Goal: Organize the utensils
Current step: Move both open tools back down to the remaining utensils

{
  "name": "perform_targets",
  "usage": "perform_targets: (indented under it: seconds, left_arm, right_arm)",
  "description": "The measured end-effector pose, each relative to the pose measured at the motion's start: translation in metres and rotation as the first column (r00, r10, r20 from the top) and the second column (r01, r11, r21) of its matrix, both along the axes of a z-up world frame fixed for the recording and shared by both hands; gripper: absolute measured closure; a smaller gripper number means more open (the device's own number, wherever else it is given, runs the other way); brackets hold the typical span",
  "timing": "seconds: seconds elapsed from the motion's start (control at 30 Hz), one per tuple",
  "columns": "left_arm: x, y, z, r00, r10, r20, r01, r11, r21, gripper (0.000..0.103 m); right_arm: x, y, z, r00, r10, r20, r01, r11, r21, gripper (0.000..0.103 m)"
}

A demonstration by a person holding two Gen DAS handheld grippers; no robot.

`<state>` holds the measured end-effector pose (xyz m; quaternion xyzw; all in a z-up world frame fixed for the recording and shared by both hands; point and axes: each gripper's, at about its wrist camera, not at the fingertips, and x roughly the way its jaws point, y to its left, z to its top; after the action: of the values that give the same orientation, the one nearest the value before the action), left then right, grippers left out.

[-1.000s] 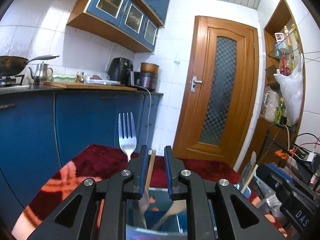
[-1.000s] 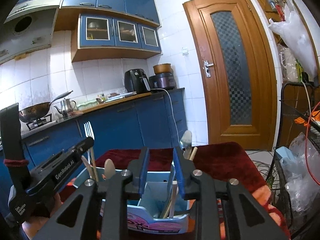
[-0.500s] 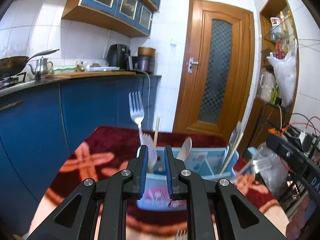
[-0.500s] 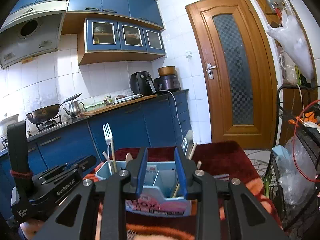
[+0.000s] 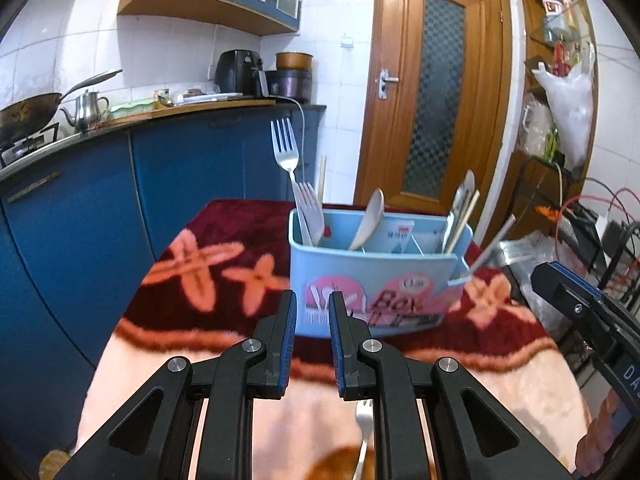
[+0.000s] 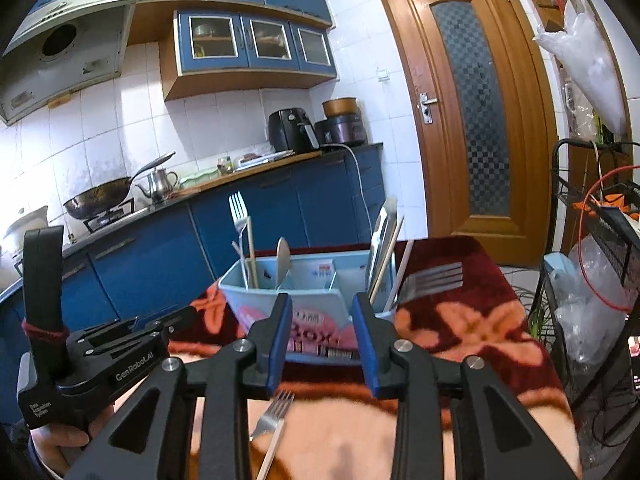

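Utensil caddy [image 5: 372, 280] sits on the table [image 5: 200, 264] toward its far edge, roughly mid-width; upright fork [image 5: 285, 148], second fork [image 5: 310, 208] and a chopstick [image 5: 322, 176] stand in its left compartment, spoon [image 5: 368, 220] in the middle one, more utensils [image 5: 460, 208] in the right one. Loose fork [image 6: 274, 420] lies on the table near the front edge, before the caddy; another fork [image 6: 432, 278] sticks out at the caddy's right end. Counter [image 6: 160, 216] runs behind and left of the table, door [image 6: 472, 112] behind it.
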<state>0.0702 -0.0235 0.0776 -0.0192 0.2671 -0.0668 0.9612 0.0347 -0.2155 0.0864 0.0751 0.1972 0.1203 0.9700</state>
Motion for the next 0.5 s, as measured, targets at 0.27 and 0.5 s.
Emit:
perform_targets:
  seconds: [0.27,0.5]
  left_arm:
    - [-0.014,-0.001,-0.012,0.999,-0.017,-0.048,0.018,0.999,0.035,0.087]
    - [-0.018,0.001,-0.027,0.994,-0.016,-0.109,0.021,0.999,0.046,0.086]
  right_arm:
    - [-0.009,0.004,-0.019,0.997,0.003,-0.083,-0.003,1.0,0.0,0.068]
    - [-0.012,0.005,-0.038,0.988,0.012,-0.156,-0.012,1.0,-0.001,0.066]
